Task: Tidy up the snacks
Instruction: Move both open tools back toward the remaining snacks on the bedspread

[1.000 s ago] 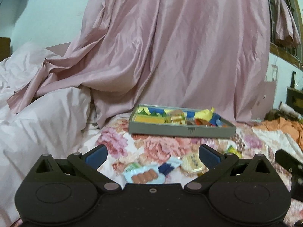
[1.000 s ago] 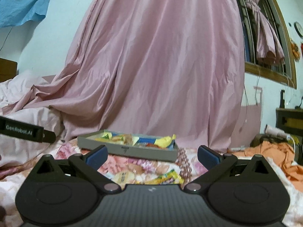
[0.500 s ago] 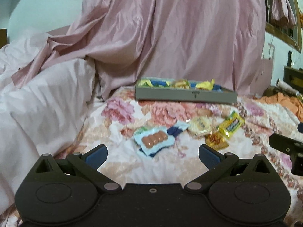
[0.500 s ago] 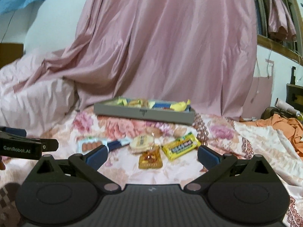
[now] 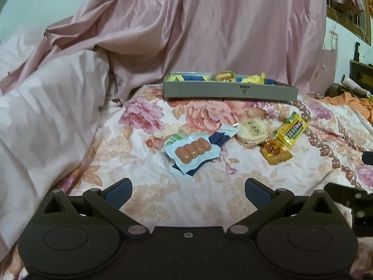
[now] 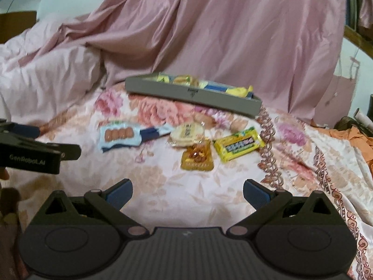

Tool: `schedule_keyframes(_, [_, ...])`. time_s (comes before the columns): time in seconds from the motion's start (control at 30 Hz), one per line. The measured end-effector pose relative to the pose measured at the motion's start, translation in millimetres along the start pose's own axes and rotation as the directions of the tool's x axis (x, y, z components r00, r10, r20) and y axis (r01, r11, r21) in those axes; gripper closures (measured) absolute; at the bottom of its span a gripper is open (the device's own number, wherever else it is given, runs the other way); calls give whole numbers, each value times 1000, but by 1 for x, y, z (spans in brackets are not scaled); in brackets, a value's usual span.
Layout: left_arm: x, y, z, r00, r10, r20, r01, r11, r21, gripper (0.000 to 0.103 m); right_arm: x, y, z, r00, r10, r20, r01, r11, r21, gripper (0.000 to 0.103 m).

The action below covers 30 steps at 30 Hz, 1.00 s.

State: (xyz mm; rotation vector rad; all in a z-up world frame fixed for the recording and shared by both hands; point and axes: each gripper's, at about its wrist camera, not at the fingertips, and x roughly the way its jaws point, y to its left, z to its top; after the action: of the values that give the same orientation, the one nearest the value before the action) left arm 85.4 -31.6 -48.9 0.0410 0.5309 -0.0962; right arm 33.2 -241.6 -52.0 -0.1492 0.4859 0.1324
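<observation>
Left gripper (image 5: 188,192): jaws spread wide, nothing between them, held low over the floral bedspread (image 5: 163,175).

Right gripper (image 6: 187,192): jaws likewise wide apart and empty, held just to the right of the left one.

Sausage packet (image 5: 192,151): pale blue wrapper with four small sausages showing, lying flat on the bedspread straight ahead of the left gripper; ahead and left of the right gripper (image 6: 119,135).

Dark blue wrapper (image 5: 221,137): partly under the sausage packet's far right edge, touching it.

Round cracker pack (image 5: 253,130): clear wrap, ahead and right of the left gripper; just ahead of the right gripper's centre (image 6: 186,133).

Amber snack packet (image 6: 198,158): nearest item to the right gripper, directly ahead, its far edge tucked against the round cracker pack.

Yellow candy bar (image 6: 239,147): just right of the amber snack packet, lying at a slant.

Grey tray (image 5: 230,91): shallow, beyond all the loose items, farthest from both grippers, already holding yellow, blue and gold wrapped snacks; individual pieces cannot be told apart.

Pink curtain (image 5: 209,23): hangs behind the tray.

White quilt (image 5: 46,105): heaped left of both grippers.
</observation>
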Motion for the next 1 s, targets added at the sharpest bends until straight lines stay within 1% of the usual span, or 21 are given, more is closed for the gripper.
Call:
schedule_keyframes(0.17, [15, 2, 2, 999, -14, -29, 15, 1000, 13, 1, 10, -2, 1, 997, 60, -52, -59, 998, 9, 0])
schedule_keyframes(0.27, [23, 4, 4, 999, -23, -40, 24, 1000, 16, 1, 19, -5, 3, 993, 82, -83, -80, 996, 24, 0])
schedule_keyframes(0.4, [34, 9, 4, 998, -30, -63, 30, 1000, 2, 1, 33, -9, 5, 989, 94, -116, -89, 995, 46, 0])
schedule_keyframes(0.6, [50, 13, 4, 996, -38, -80, 38, 999, -3, 1, 51, -13, 8, 987, 92, -130, -89, 995, 33, 0])
schedule_keyframes(0.8, [68, 12, 13, 998, -40, -55, 42, 999, 32, 1, 78, -19, 13, 988, 63, -142, -64, 998, 1, 0])
schedule_keyframes(1.0, [82, 17, 22, 999, -52, -6, 52, 998, 34, 1, 106, -28, 19, 987, 38, -155, -35, 999, 22, 0])
